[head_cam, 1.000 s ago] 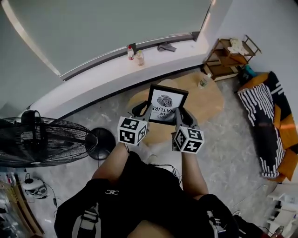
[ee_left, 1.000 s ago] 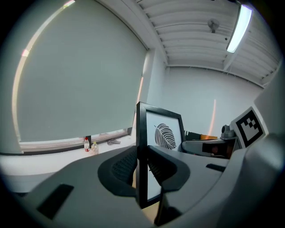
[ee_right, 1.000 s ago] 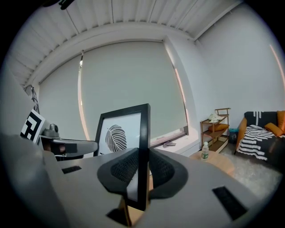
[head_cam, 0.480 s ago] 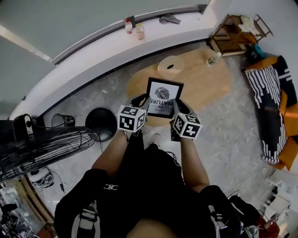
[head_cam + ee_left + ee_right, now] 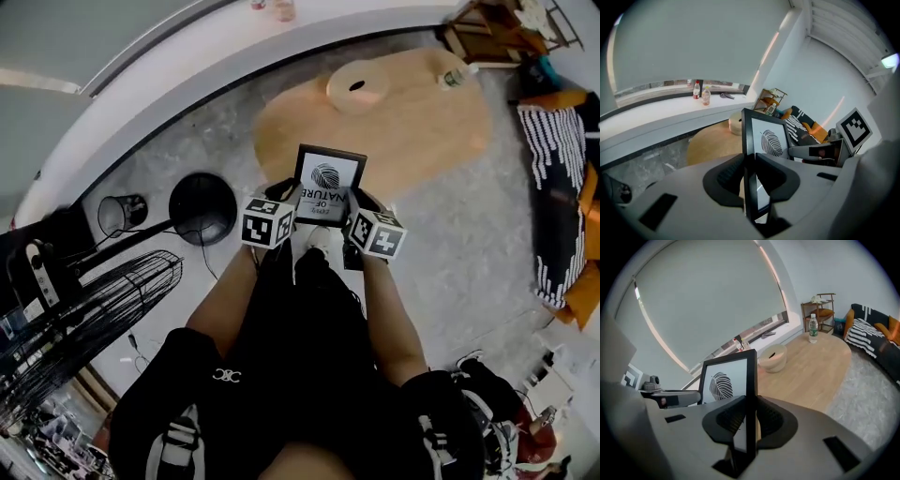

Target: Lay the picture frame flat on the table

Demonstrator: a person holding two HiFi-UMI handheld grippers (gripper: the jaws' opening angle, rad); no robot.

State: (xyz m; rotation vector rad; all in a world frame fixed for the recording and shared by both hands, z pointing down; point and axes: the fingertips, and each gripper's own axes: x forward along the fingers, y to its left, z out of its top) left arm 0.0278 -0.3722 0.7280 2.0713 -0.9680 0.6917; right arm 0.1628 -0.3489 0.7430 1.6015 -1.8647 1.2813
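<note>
Grip: left gripper (image 5: 750, 174) and right gripper (image 5: 751, 420) each clamp a side edge of the picture frame (image 5: 327, 184);
Risk: uneven tilting may twist it loose; a corner may strike the table (image 5: 422, 131)

There is one frame (image 5: 328, 178). Two grippers are in view, the left gripper (image 5: 750, 176) and the right gripper (image 5: 749, 423). Each bears one marker cube, so there are two: the left cube (image 5: 267, 223) and the right cube (image 5: 378, 234). One table (image 5: 412, 141) carries one round tub (image 5: 357, 86) and one bottle (image 5: 457, 77). Two more bottles, a red-capped one (image 5: 697, 89) and a paler one (image 5: 706, 96), stand on the one sill (image 5: 670, 110), making three bottles. There is one fan (image 5: 84, 328), one wire basket (image 5: 120, 214), one shelf (image 5: 819, 308), one sofa (image 5: 876, 333) and one person (image 5: 300, 375).
</note>
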